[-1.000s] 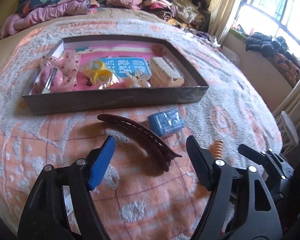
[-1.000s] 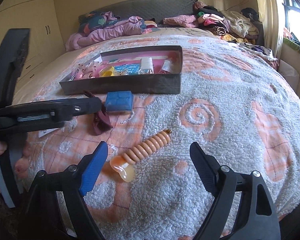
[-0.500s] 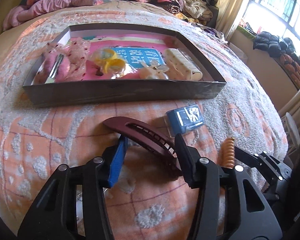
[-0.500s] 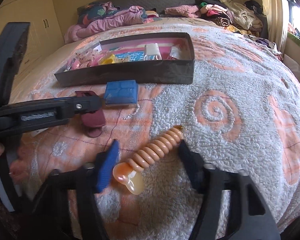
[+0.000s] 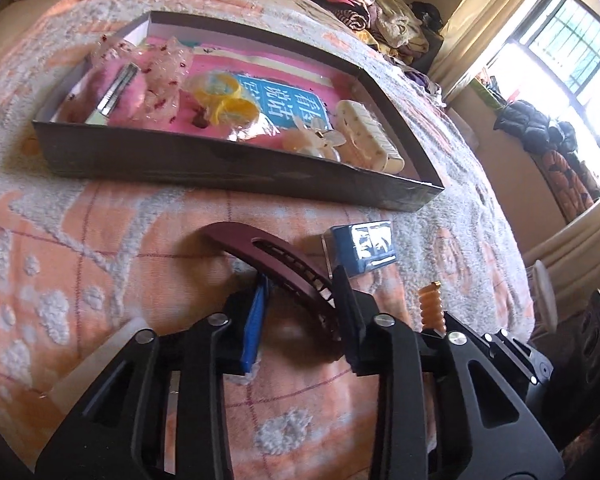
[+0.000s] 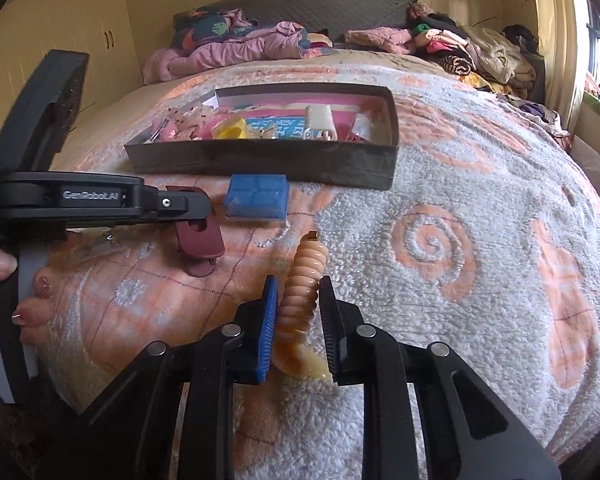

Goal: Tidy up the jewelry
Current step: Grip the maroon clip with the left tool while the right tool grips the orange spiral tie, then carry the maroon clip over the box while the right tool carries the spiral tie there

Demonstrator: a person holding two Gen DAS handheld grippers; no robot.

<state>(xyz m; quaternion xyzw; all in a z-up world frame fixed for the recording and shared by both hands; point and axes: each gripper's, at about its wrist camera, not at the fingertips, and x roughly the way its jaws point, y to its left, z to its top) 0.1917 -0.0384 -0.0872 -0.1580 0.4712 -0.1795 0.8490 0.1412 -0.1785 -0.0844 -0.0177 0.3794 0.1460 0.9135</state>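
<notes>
**Both tongs closed in on hair clips**

Since a second ago: both sets of jaws narrowed from wide open, just now closing. Left gripper now down over the maroon banana clip, pads against its sides. Right gripper clamped on the ribbed peach clip, lying on the fleecy bedspread. Blue case just beside the dark tray, holding other pieces. Fingers of a hand visible at the left tool's handle.

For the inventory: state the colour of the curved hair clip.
Dark maroon hair clip; clearest in the left wrist view.
</notes>
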